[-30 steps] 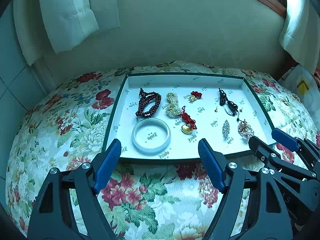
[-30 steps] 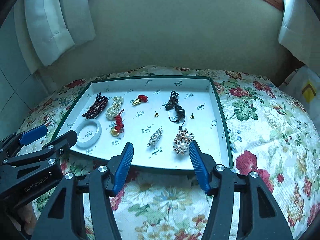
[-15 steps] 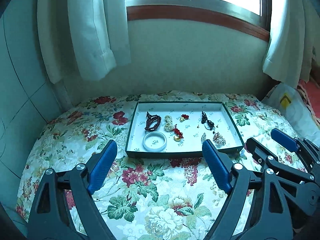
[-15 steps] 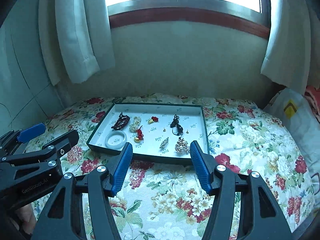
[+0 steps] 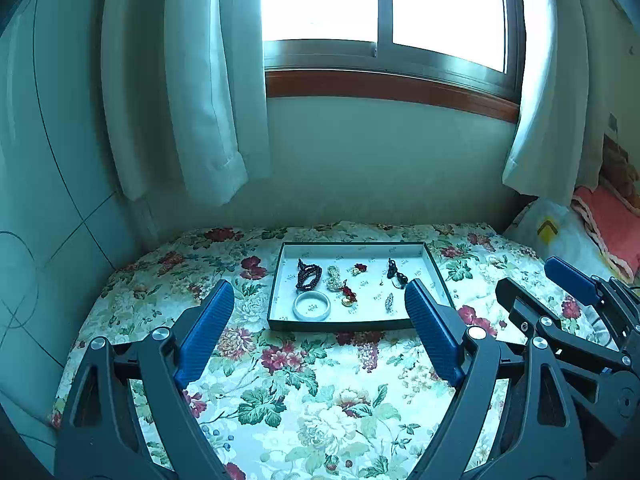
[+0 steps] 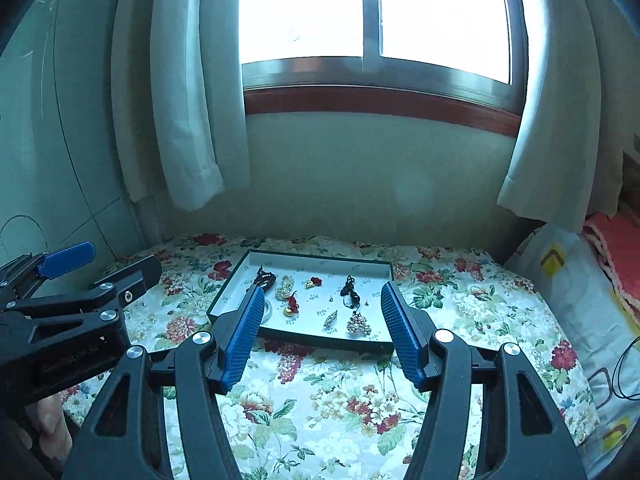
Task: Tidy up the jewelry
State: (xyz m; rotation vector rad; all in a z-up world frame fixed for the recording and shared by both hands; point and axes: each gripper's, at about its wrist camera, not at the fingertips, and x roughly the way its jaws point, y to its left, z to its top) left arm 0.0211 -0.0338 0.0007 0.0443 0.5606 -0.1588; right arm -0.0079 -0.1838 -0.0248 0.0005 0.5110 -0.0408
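Observation:
A white tray with a dark green rim [image 5: 280, 268] [image 6: 384, 270] lies on a floral bedspread, far ahead of both grippers. In it lie a white bangle [image 5: 312, 306], dark red beads [image 5: 308, 276] [image 6: 265, 281], a pearl bracelet [image 5: 333, 277] [image 6: 285, 285], a red-cord gold charm [image 5: 347, 296] [image 6: 291, 306], a black cord pendant [image 5: 396, 274] [image 6: 349, 290], a silver brooch [image 5: 389, 302] [image 6: 330, 318] and a pearl cluster brooch [image 6: 358, 324]. My left gripper [image 5: 320, 316] is open and empty. My right gripper [image 6: 322, 312] is open and empty, well back from the tray.
The floral bedspread [image 5: 320, 392] covers the surface around the tray. Behind it are a wall, a window and white curtains [image 5: 208, 120]. A white and yellow pillow [image 6: 576, 288] and pink blanket lie at the right. A black cable [image 6: 628, 368] lies at the right edge.
Both grippers have pulled back and up from the tray, which now looks small and far. Both stay open and empty. The jewelry has not moved.

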